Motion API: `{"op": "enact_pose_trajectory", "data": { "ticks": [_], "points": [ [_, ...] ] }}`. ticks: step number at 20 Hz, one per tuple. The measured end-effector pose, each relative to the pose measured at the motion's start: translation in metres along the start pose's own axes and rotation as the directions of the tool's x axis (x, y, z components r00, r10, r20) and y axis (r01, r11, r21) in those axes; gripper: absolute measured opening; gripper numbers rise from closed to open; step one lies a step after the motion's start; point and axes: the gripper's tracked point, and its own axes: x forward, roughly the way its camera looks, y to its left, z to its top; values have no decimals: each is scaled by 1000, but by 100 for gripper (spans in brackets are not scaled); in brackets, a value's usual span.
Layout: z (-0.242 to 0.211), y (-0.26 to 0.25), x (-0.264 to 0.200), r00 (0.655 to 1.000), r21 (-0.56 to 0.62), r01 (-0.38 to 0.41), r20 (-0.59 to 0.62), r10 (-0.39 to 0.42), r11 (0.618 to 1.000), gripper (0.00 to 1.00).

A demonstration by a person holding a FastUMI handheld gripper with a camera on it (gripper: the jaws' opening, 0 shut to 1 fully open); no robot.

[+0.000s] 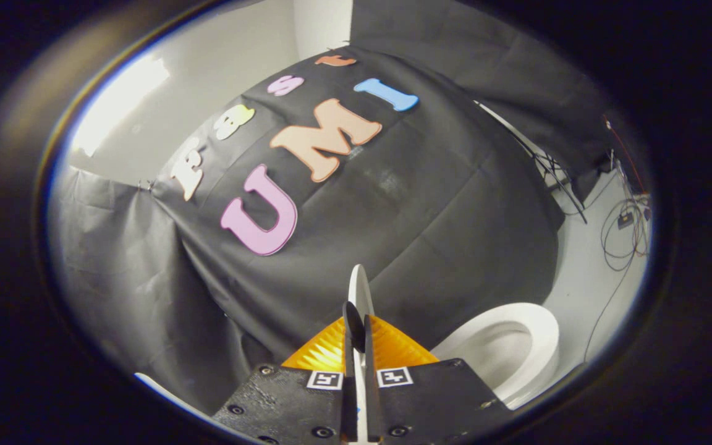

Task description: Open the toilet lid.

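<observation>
Most of the lift: done, toilet lid (360,290) raised edge-on above the bowl (507,352)
Gripper (359,330): fingers pinch the lid's edge
Left: release

The toilet lid (361,290), pinched edge-on by the gripper (359,334), is plain white. At four o'clock the toilet bowl (517,352) is glossy white, against a black cloth wall (430,222).

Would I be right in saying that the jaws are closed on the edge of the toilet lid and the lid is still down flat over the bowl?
Not quite. In the gripper view the gripper is indeed closed on the edge of the toilet lid, but the lid is raised, standing edge-on between the jaws, and the bowl beside them lies uncovered.
</observation>
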Motion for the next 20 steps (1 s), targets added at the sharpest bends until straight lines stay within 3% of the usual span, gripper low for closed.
{"op": "enact_pose_trajectory", "data": {
  "ticks": [9, 15, 20],
  "points": [
    [-23, 71, 0, 999, -225, -28, -25, 23, 974, 6],
    [-49, 118, -1, 995, -420, -52, -95, 14, 906, 6],
    [-73, 151, 3, 988, -471, -124, -139, 65, 873, 6]
  ]
}}
